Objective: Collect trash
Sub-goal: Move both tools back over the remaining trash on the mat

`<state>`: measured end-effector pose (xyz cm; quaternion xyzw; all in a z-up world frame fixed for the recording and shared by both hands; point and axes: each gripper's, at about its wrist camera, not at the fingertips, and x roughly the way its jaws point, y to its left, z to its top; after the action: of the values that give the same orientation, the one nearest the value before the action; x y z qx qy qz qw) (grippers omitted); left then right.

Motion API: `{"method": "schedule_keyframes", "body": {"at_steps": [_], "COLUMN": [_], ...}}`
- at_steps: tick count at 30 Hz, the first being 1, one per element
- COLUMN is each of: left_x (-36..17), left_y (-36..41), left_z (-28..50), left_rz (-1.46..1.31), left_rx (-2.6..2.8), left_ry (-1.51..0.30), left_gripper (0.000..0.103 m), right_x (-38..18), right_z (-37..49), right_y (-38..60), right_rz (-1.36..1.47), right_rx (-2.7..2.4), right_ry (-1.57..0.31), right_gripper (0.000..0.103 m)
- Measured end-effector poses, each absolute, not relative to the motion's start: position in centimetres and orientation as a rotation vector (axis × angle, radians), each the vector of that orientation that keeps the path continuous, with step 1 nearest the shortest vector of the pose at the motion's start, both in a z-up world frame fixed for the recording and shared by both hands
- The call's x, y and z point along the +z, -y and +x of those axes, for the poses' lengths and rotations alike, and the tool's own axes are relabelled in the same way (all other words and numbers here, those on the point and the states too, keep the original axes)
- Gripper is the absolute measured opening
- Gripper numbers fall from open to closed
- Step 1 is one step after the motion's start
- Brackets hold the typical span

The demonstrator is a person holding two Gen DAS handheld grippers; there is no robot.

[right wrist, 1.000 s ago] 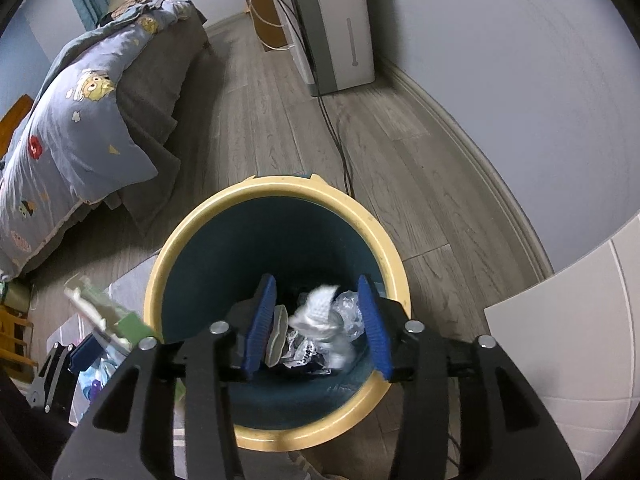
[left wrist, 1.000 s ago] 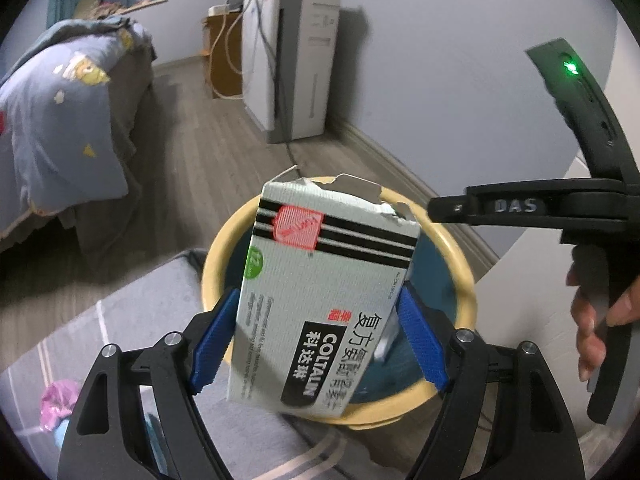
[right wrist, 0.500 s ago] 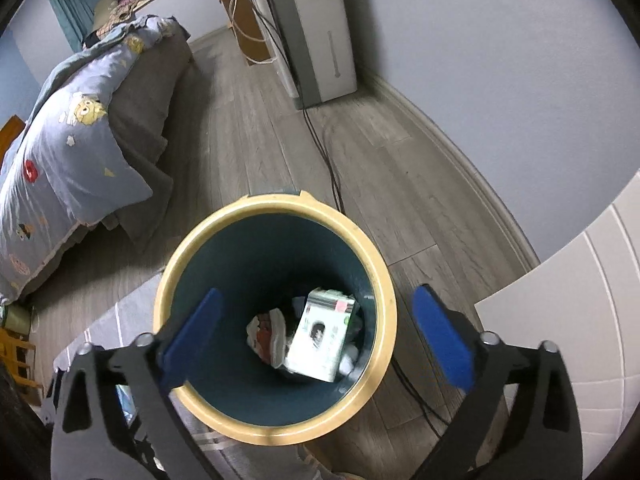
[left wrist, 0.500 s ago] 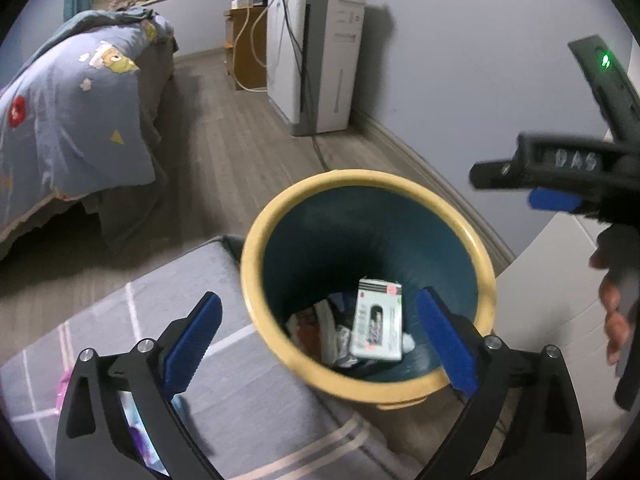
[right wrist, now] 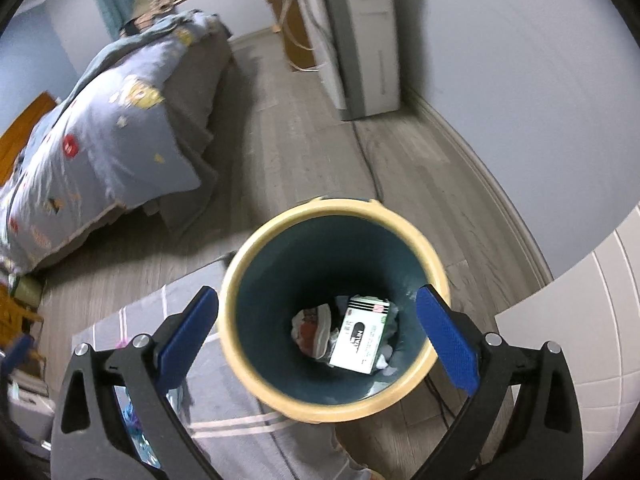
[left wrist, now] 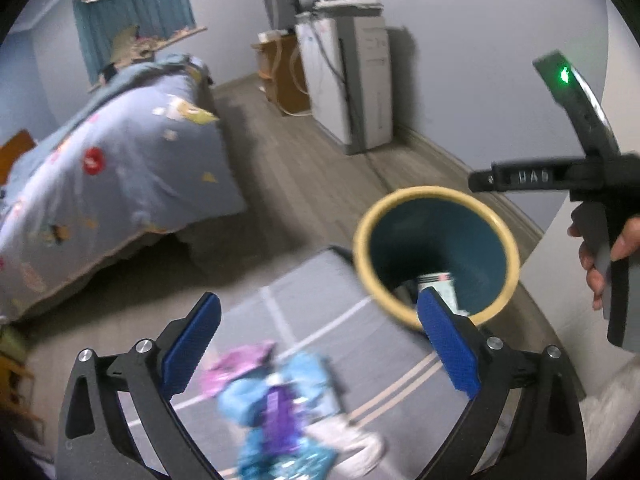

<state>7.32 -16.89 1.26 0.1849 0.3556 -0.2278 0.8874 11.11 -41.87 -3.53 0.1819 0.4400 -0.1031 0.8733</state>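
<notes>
A yellow-rimmed dark teal bin (right wrist: 400,232) stands on the floor; it also shows in the left wrist view (left wrist: 362,236). A white medicine box (right wrist: 362,336) lies inside on crumpled paper trash (right wrist: 314,326); its top shows in the left wrist view (left wrist: 438,284). My right gripper (right wrist: 318,332) is open and empty above the bin. My left gripper (left wrist: 320,344) is open and empty over a grey mat (left wrist: 320,292), left of the bin. Blue and purple wrappers (left wrist: 276,412) and a pink one (left wrist: 236,364) lie on the mat below it, blurred.
A bed with a blue quilt (left wrist: 100,176) is at the left. A white appliance (left wrist: 352,80) stands by the far wall with a cable across the wooden floor. A white cabinet (right wrist: 580,320) is right of the bin. The right gripper's handle and a hand (left wrist: 600,248) show at the right.
My left gripper opened and dropped the medicine box into the bin, then swung left over the mat. My right gripper opened wide, let go of crumpled paper, and rose.
</notes>
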Motion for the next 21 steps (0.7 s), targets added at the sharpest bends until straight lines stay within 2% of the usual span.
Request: {"method": "schedule_keyframes", "body": {"at_steps": [3, 7, 16, 21], "left_x": [2.4, 1.0, 0.1, -0.6], "left_y": [13.1, 8.0, 0.7, -0.9], "left_z": [6.7, 6.8, 7.2, 7.0], "left_rz": [0.293, 0.131, 0.005, 0.029], "left_rx": [-0.432, -0.360, -0.235, -0.200], "left_ry": [-0.731, -0.786, -0.822, -0.839], "left_gripper": [0.098, 0.098, 0.098, 0.098], "right_x": [-3.2, -3.1, -4.6, -6.5], "right_z": [11.3, 11.1, 11.5, 12.5], "right_y": [39.7, 36.8, 29.3, 25.8], "right_rz": [0.341, 0.321, 0.264, 0.245], "right_rx": [-0.186, -0.150, -0.043, -0.016], "right_ry": [-0.929, -0.943, -1.005, -1.054], "right_gripper": [0.097, 0.097, 0.097, 0.097]}}
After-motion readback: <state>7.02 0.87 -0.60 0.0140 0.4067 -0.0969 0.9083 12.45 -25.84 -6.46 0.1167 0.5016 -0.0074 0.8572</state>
